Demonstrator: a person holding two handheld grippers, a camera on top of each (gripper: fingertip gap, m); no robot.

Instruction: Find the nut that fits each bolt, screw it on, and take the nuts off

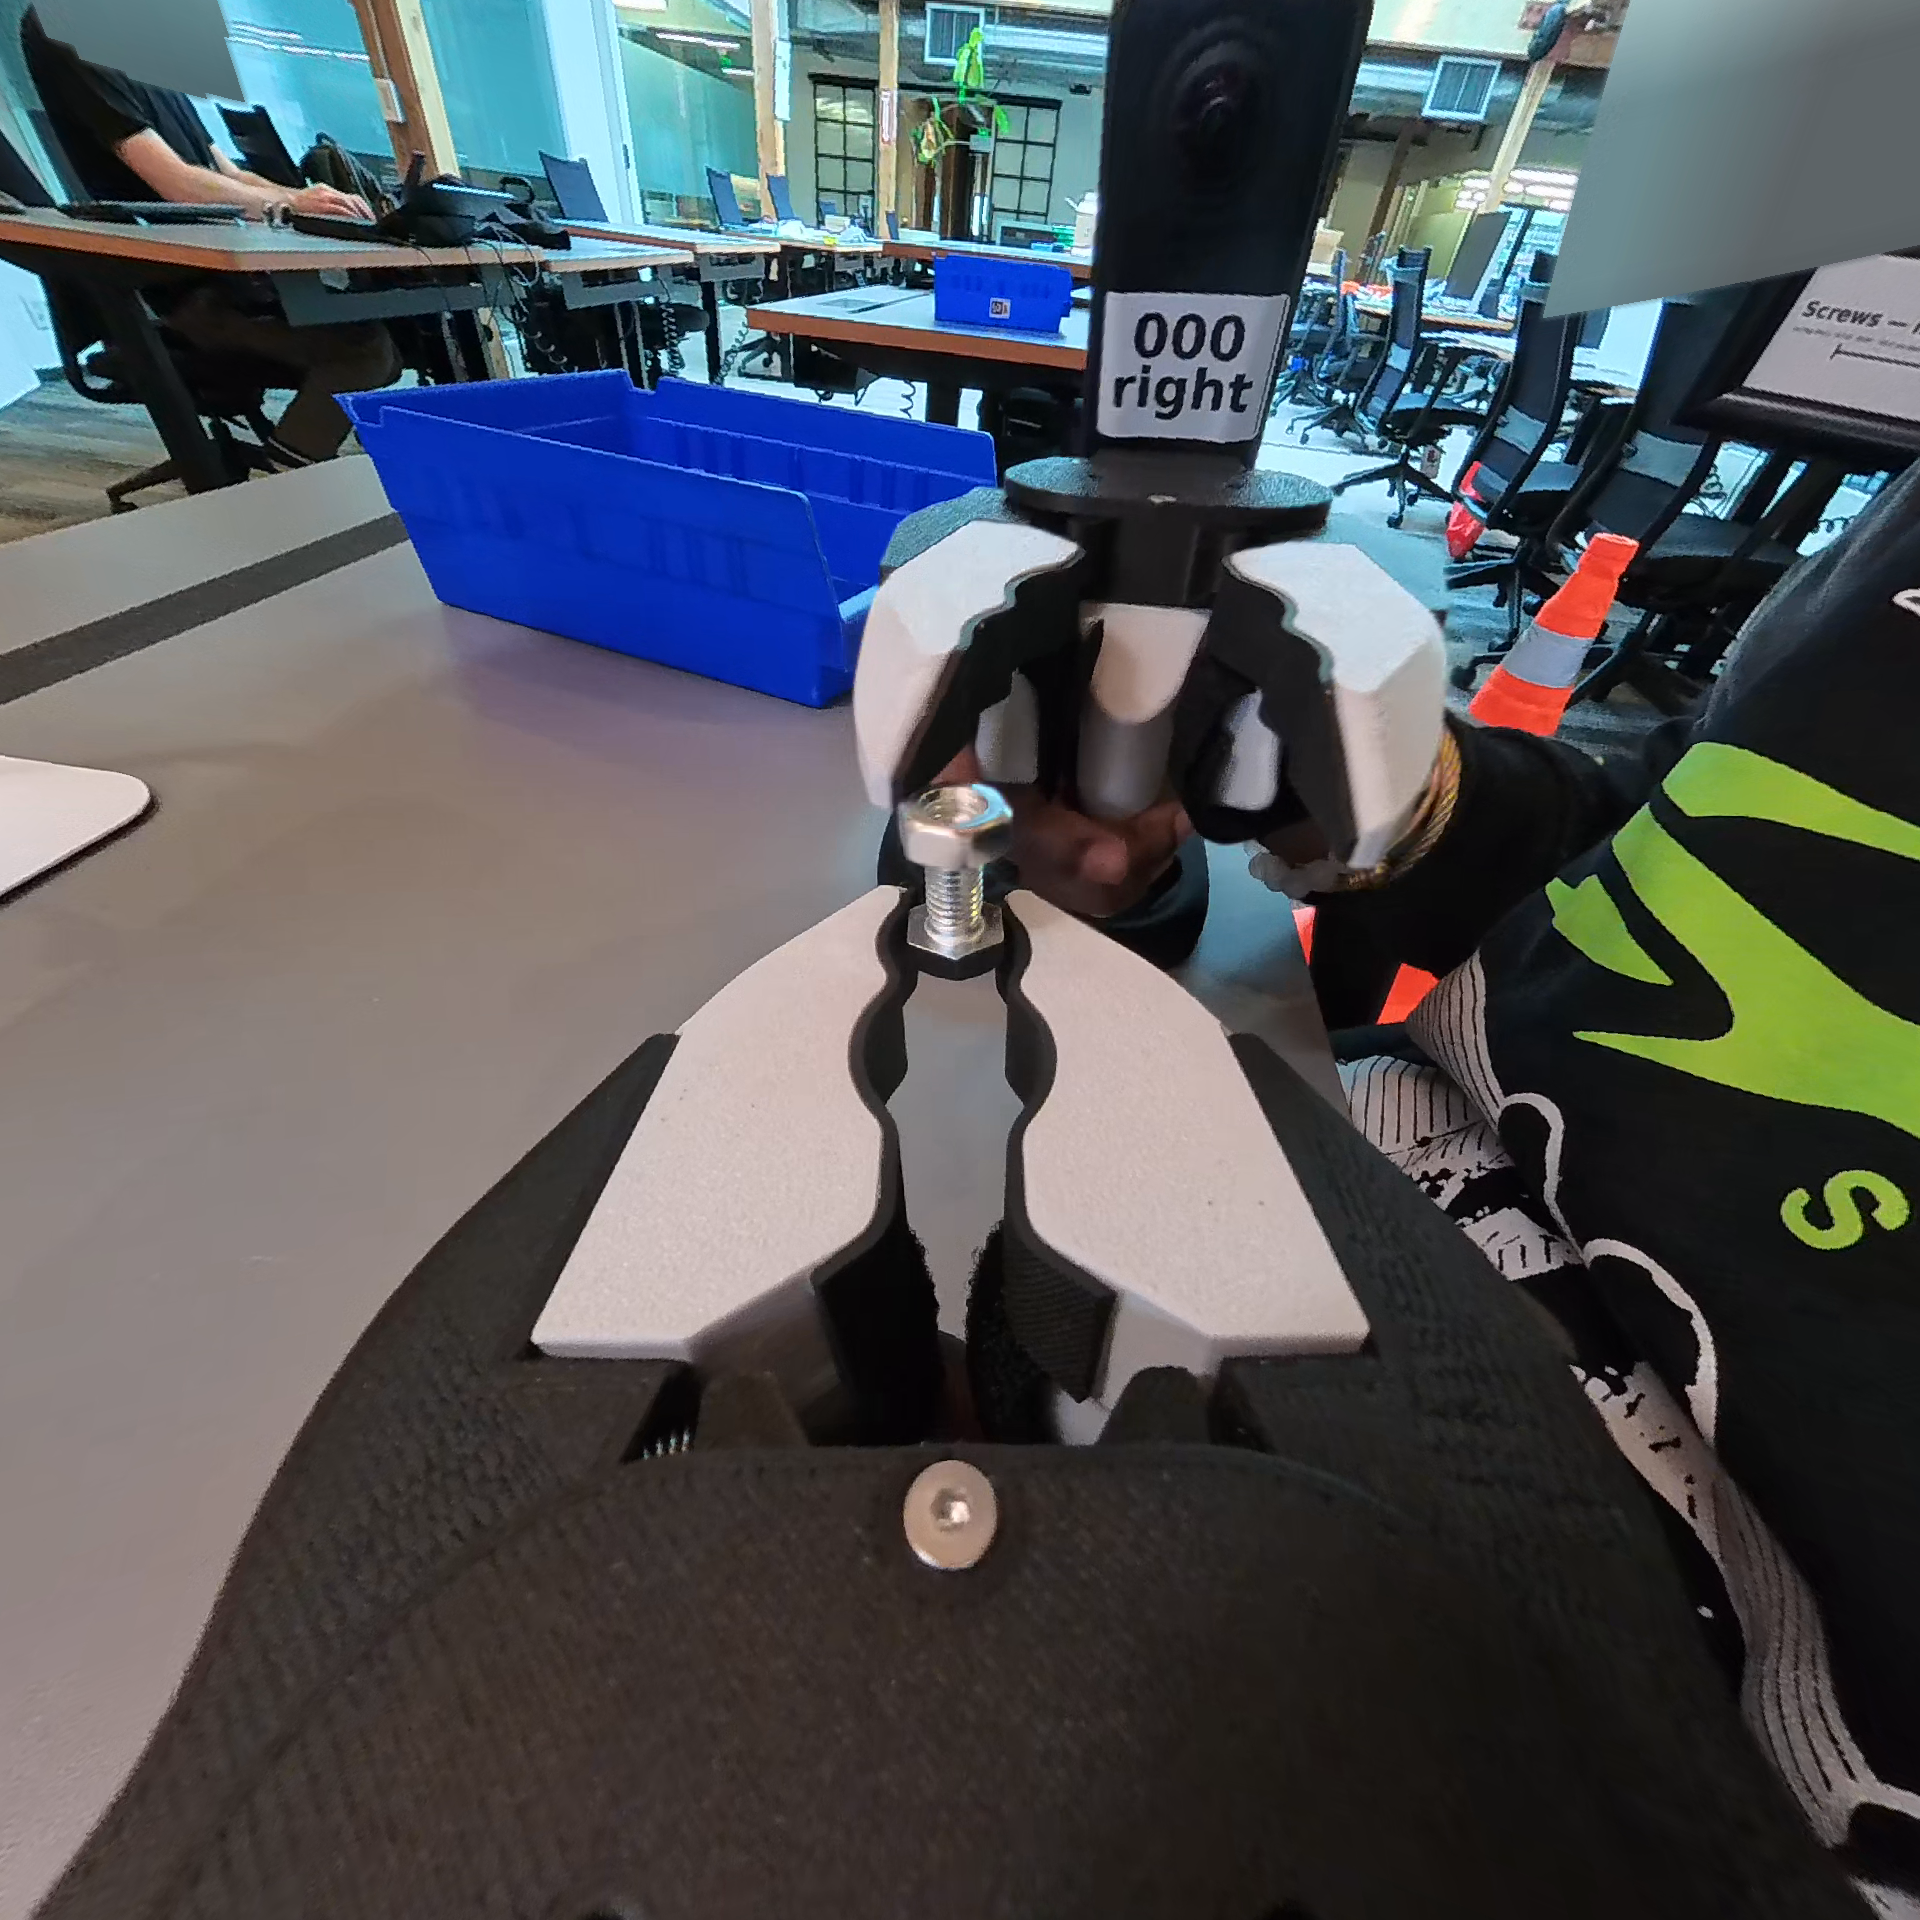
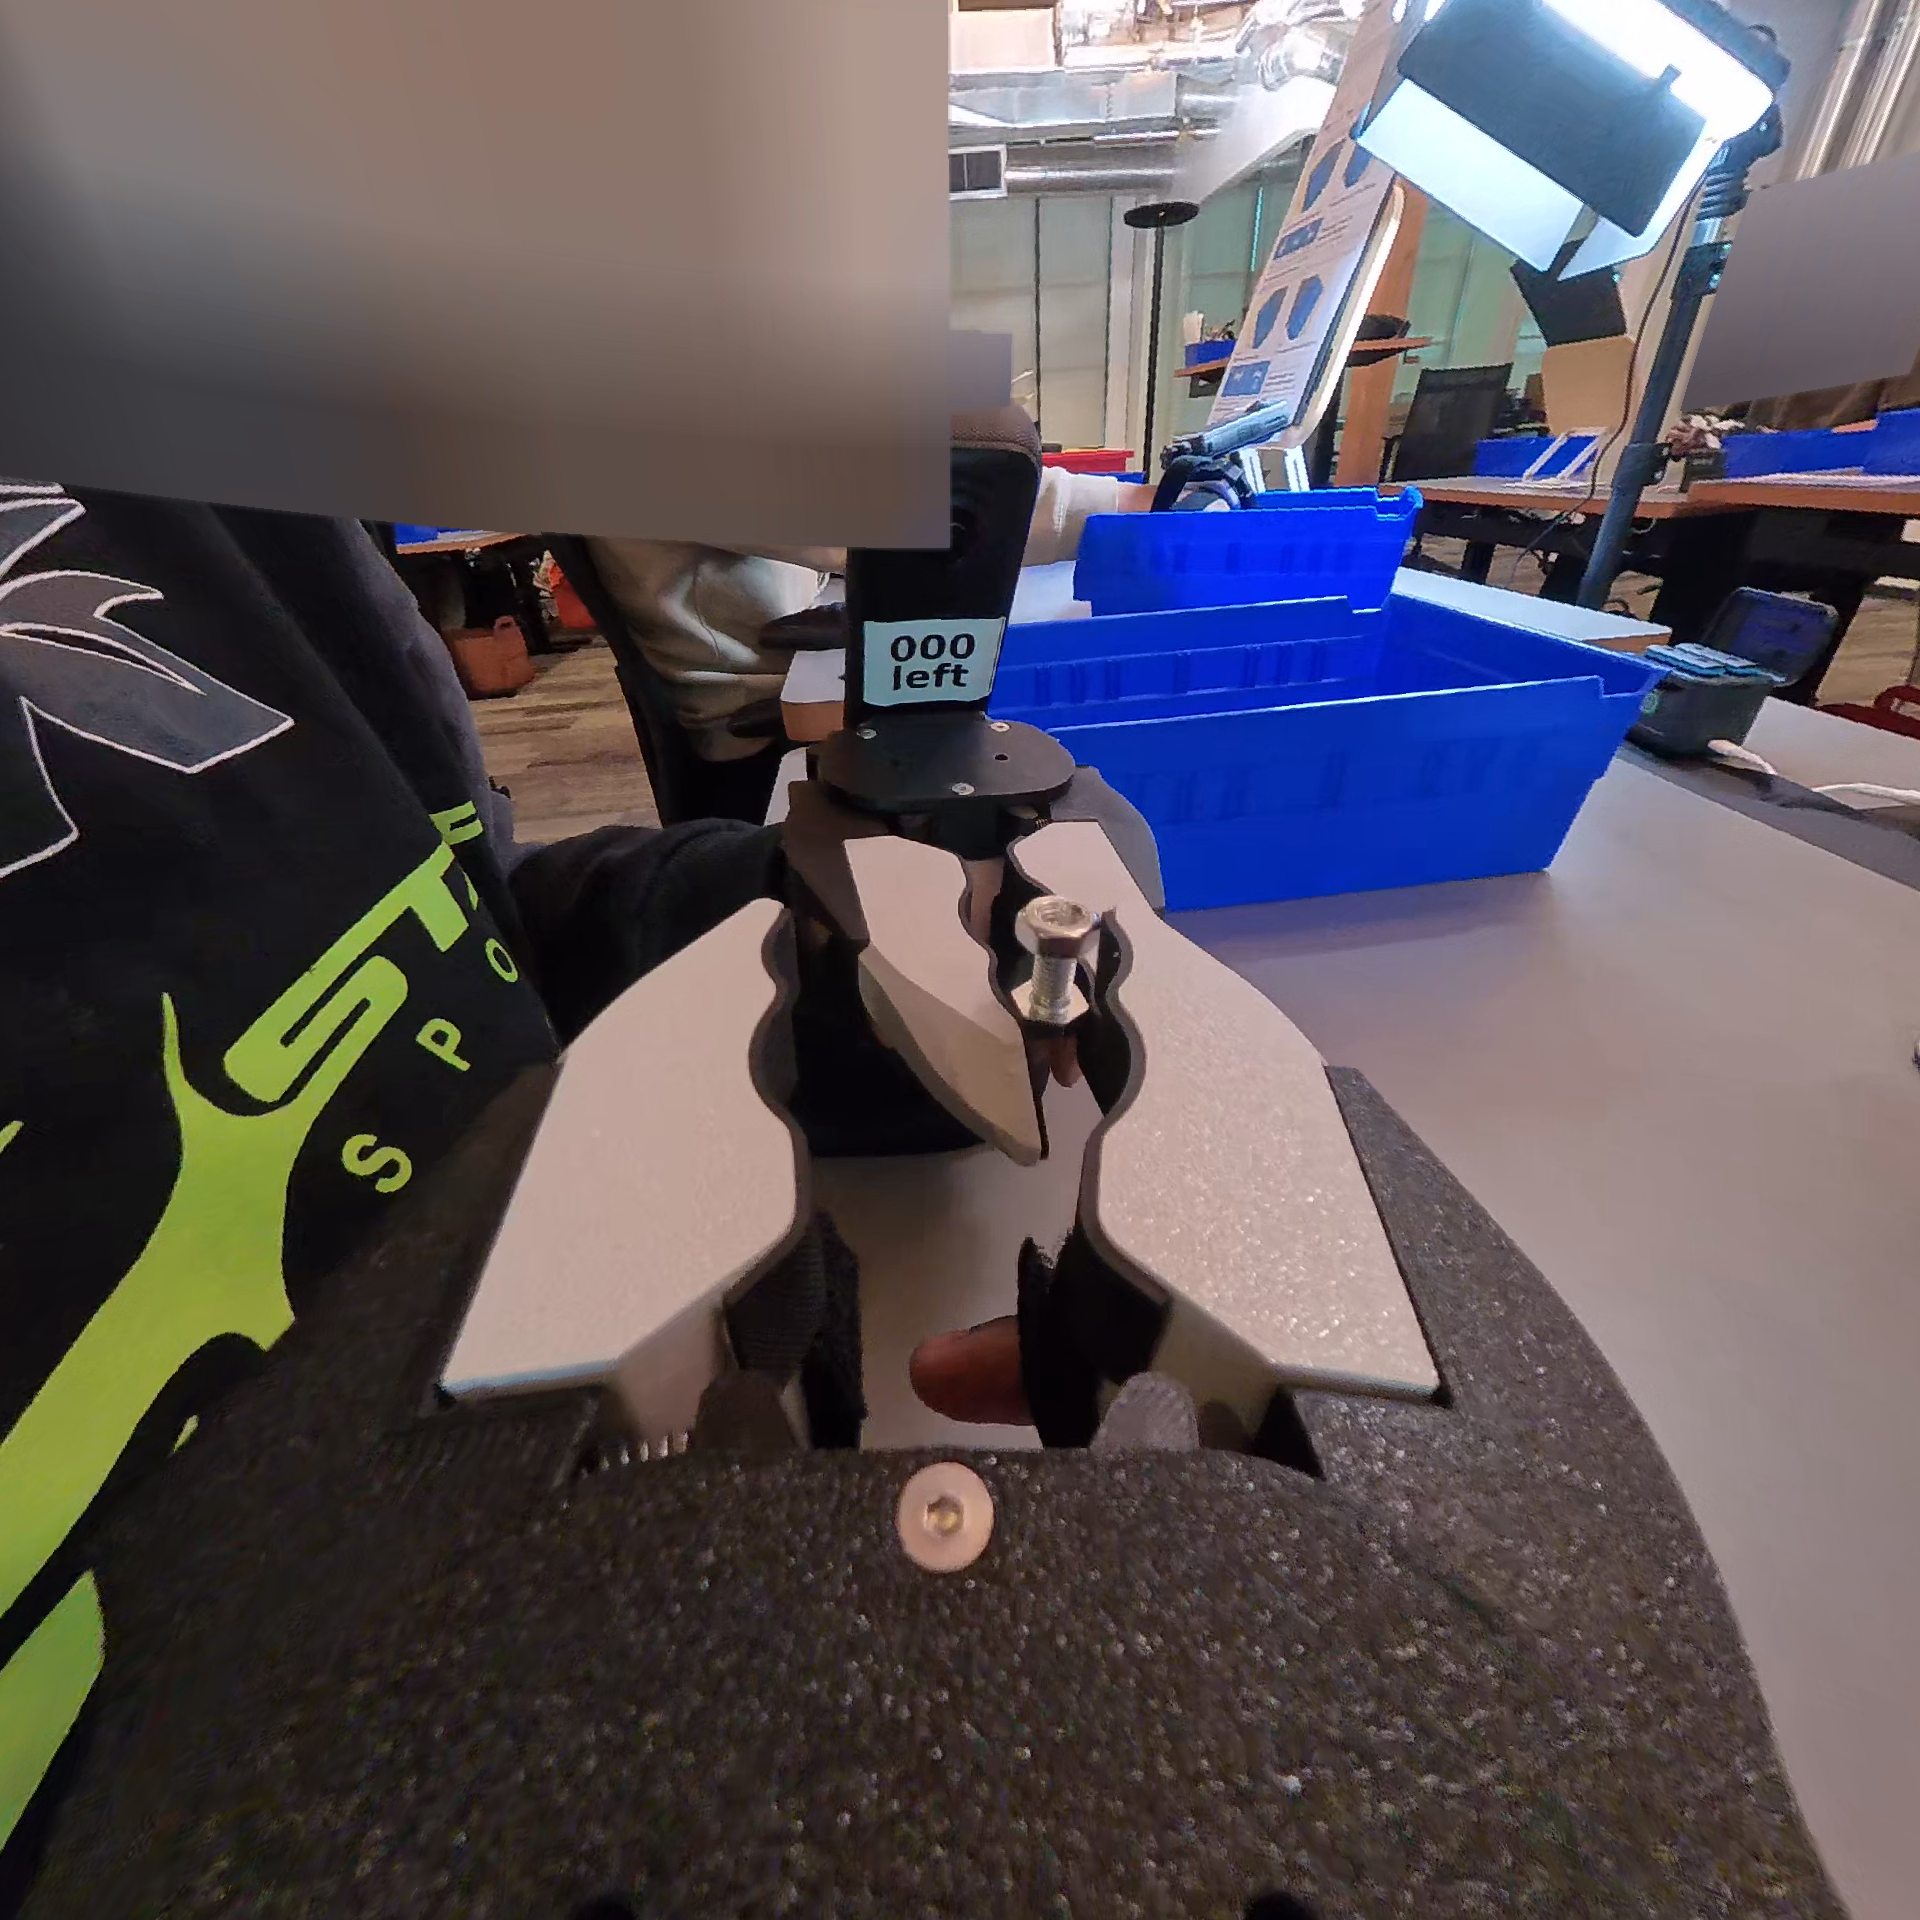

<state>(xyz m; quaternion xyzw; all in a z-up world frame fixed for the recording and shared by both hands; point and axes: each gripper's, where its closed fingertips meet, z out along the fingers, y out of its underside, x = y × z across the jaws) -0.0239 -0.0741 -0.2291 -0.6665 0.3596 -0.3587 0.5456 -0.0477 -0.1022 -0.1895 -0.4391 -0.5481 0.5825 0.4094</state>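
A silver bolt point(image 1: 948, 899) stands upright above the grey table point(image 1: 416, 935). My left gripper point(image 1: 951, 930) is shut on the hex head at its lower end. A silver nut point(image 1: 956, 821) sits on the upper end of the thread. My right gripper point(image 1: 1132, 821) is open just behind and above the nut, and one white finger point(image 1: 904, 675) is close to it. In the right wrist view my right gripper point(image 2: 951, 925) is open around the left gripper's tips. The bolt point(image 2: 1051, 971) and nut point(image 2: 1055, 920) sit close to its right finger point(image 2: 1226, 1143).
A blue plastic bin point(image 1: 644, 530) stands on the table behind the grippers; it also shows in the right wrist view point(image 2: 1351, 769), with another blue bin point(image 2: 1247, 540) behind it. A white pad point(image 1: 52, 810) lies at the far left. The person's black and green shirt point(image 1: 1714, 987) is close on the right. The left gripper's tips are roughly 5 centimeters from the right gripper's.
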